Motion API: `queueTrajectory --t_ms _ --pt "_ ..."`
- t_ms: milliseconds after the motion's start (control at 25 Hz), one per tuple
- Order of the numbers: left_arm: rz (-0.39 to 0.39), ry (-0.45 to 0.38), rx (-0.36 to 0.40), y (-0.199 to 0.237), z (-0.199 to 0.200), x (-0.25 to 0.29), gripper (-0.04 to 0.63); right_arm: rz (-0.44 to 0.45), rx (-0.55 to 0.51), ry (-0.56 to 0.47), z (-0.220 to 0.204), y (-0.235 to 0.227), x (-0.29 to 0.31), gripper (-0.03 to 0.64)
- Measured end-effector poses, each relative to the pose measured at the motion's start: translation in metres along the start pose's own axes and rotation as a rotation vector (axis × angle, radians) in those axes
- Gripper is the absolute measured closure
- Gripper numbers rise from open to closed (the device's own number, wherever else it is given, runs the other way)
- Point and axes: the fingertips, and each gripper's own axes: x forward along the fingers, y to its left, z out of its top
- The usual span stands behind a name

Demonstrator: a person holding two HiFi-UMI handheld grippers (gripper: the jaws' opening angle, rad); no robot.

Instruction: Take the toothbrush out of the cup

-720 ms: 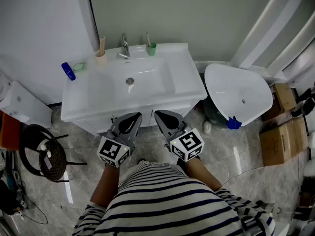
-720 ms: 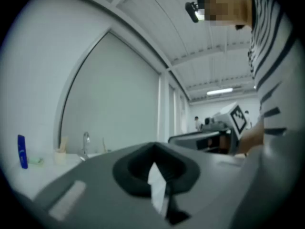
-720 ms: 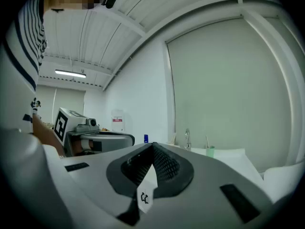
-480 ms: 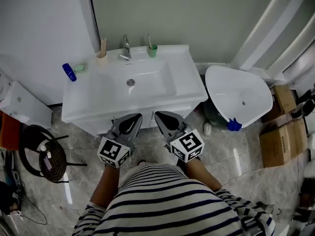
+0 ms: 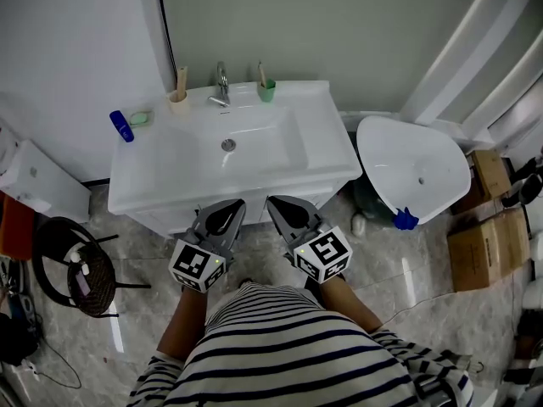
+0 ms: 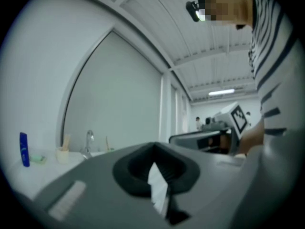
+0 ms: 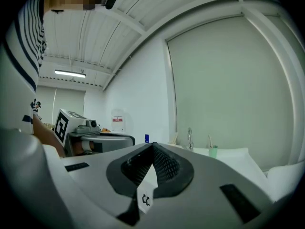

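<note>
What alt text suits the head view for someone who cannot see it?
A person in a striped shirt holds the shut left gripper and right gripper before a white sink. At its back, a beige cup and a green cup each hold a toothbrush, flanking the faucet.

Glossy, smooth white glaze on the washbasin (image 5: 153, 185); bright polished metal on the tap (image 5: 222, 83); smooth, matt-looking plastic on the green cup (image 5: 266, 92) and the beige cup (image 5: 178, 102); toothbrush (image 5: 261, 74) in the green cup too small for any finish to be told; shiny blue plastic on the bottle (image 5: 121, 125); polished, reflective marbled tile on the floor (image 5: 399, 270); dull brown cardboard on the boxes (image 5: 485, 248); soft striped knit cloth on the shirt (image 5: 288, 354); smooth matt grey plastic on the shells of the left gripper (image 5: 232, 203) and the right gripper (image 5: 277, 201); black, finely ridged, rubbery-looking pads (image 7: 164, 164) inside the right one.
</note>
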Motion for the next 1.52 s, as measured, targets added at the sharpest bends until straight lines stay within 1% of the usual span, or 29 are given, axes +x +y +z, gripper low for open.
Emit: queueTrajectory --t_ms 120,280,360,640,920,1320,1520 --pt "0.008 0.001 -0.006 0.009 -0.002 -0.005 0.591 0.012 0.014 -0.020 0.002 0.003 0.007 0.611" --pt "0.028 -0.011 -0.023 0.024 -0.005 -0.015 0.591 0.004 0.011 -0.031 0.004 0.006 0.015 0.611" --pt "0.034 -0.012 -0.039 0.030 -0.008 -0.016 0.591 -0.005 0.014 -0.024 0.001 0.006 0.017 0.611" --pt "0.015 0.003 -0.068 0.035 -0.019 -0.003 0.591 -0.029 0.047 0.007 -0.009 -0.011 0.025 0.611" --pt "0.031 0.023 -0.082 0.068 -0.026 0.032 0.591 -0.014 0.058 0.013 -0.010 -0.049 0.058 0.611" --pt "0.047 0.034 -0.068 0.128 -0.015 0.115 0.591 0.037 0.027 0.024 0.002 -0.123 0.119 0.611" --pt "0.065 0.039 -0.063 0.147 -0.013 0.148 0.591 0.053 0.020 0.030 0.006 -0.161 0.136 0.611"
